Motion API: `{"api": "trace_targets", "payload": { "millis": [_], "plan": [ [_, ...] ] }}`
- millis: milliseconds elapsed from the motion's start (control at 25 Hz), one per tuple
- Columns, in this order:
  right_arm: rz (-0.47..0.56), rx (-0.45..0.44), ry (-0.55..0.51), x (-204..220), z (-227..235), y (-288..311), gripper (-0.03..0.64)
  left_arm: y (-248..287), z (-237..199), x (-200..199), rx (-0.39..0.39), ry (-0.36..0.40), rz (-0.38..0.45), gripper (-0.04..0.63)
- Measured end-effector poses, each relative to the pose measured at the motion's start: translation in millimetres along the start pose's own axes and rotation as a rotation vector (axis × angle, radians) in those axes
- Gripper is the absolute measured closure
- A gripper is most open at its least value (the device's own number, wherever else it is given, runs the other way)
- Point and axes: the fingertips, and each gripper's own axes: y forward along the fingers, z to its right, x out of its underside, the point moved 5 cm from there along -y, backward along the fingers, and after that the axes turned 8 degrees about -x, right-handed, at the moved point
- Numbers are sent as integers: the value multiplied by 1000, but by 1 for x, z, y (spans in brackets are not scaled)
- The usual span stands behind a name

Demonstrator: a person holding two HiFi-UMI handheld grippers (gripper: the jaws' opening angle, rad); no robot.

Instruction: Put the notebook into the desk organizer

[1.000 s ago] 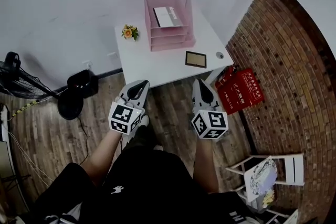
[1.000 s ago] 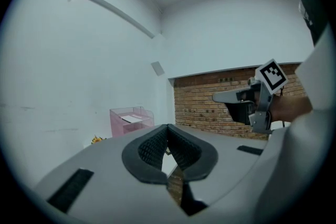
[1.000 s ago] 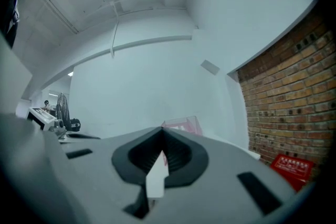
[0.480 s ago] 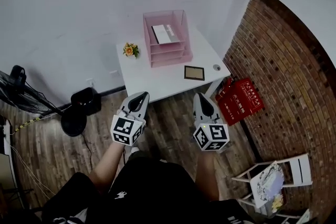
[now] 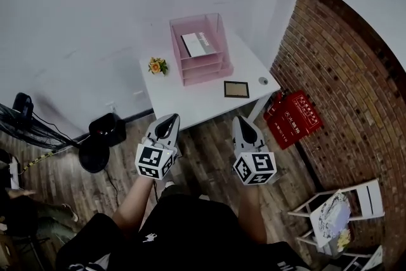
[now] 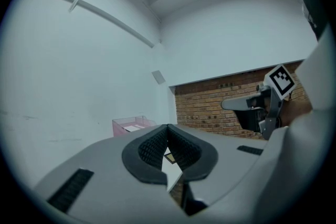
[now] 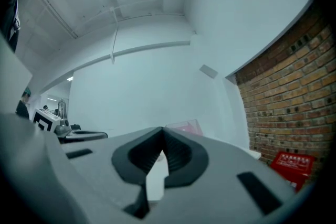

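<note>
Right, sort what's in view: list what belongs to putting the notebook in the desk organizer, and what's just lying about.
For the job: notebook, flat on the table; pink desk organizer; left gripper and right gripper, both shut, empty.

Lying about: flower pot; small round object; red boxes; white folding chair.

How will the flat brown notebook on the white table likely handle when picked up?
The notebook looks thin and lies flat on the table, so it is probably light, hard to get under, and may flex. It won't roll.
</note>
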Motion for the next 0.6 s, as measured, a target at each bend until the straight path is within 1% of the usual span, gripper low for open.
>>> {"api": "trace_targets", "payload": {
  "millis": [600],
  "plan": [
    [-7,-20,-2,4,-3,9,615,3,-4,9,-10,-1,-18,592]
  ]
}}
